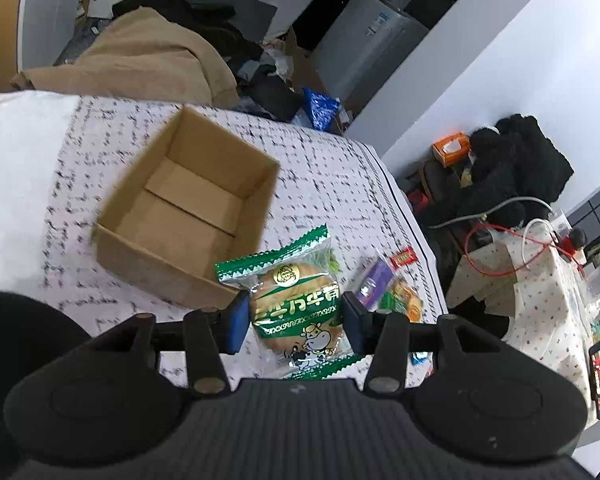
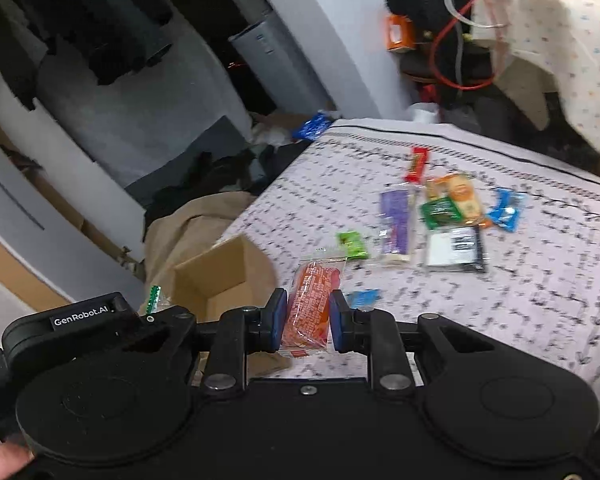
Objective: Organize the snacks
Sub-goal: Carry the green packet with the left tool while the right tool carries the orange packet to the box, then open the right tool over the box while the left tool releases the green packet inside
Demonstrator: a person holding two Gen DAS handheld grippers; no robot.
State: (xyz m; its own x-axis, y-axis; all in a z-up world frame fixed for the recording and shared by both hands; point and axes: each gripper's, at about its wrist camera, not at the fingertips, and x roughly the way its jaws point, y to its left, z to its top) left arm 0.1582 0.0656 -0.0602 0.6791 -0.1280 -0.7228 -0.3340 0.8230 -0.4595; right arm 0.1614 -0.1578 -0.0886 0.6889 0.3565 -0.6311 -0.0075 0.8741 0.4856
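Patterned tablecloth (image 1: 320, 168) with cardboard box (image 1: 188, 208), left tongs (image 1: 296, 320) clamping green bread packet (image 1: 296, 304), right tongs (image 2: 308, 320) clamping orange snack packet (image 2: 312, 308).

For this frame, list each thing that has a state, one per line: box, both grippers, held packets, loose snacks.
cardboard box: open-topped, empty, on the bed
left gripper: jaws shut on the green bread packet
green bread packet: sealed, held
right gripper: jaws shut on the orange packet
orange packet: sealed, held
purple packet: lying loose on the bed
red bar: lying loose
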